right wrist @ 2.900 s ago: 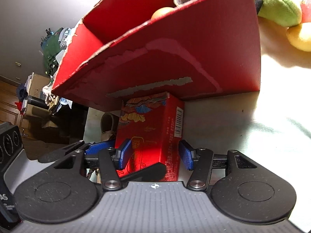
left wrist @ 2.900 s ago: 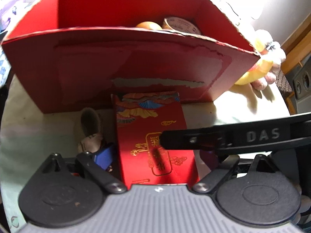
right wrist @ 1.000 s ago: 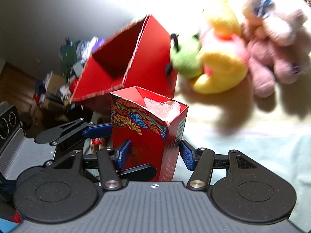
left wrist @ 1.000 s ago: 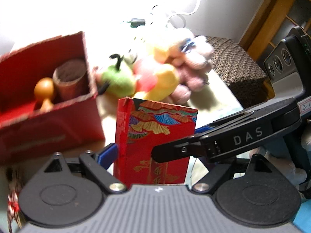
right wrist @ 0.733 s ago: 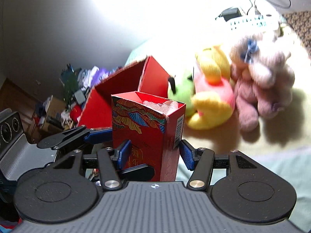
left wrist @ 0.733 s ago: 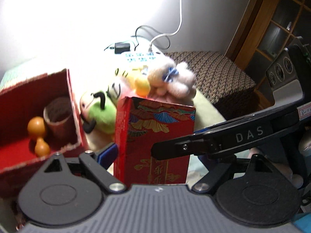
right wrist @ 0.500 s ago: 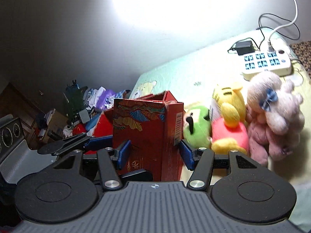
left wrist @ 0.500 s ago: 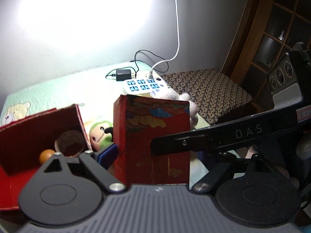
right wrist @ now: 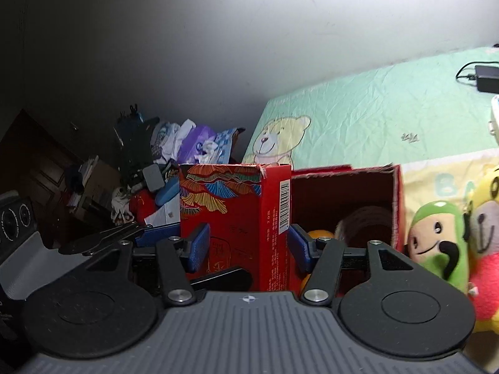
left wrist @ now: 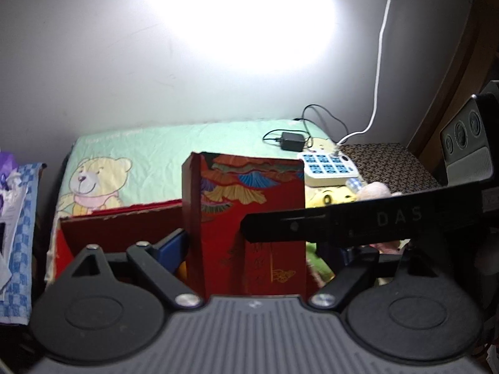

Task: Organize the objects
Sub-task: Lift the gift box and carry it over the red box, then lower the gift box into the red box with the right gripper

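Carton upright in front of red box, clamped by left gripper and right gripper; base hidden, left's right finger masked; orange thing barely visible inside box

Left tongs: a ribbed grey housing flanked by two round black discs, with matte black link arms pinned by silver screws and a blue pad on one finger. Right tongs: the same build, with ribbed blue pads on both fingers, and a black finger stamped "DAS" (pale grey letters).
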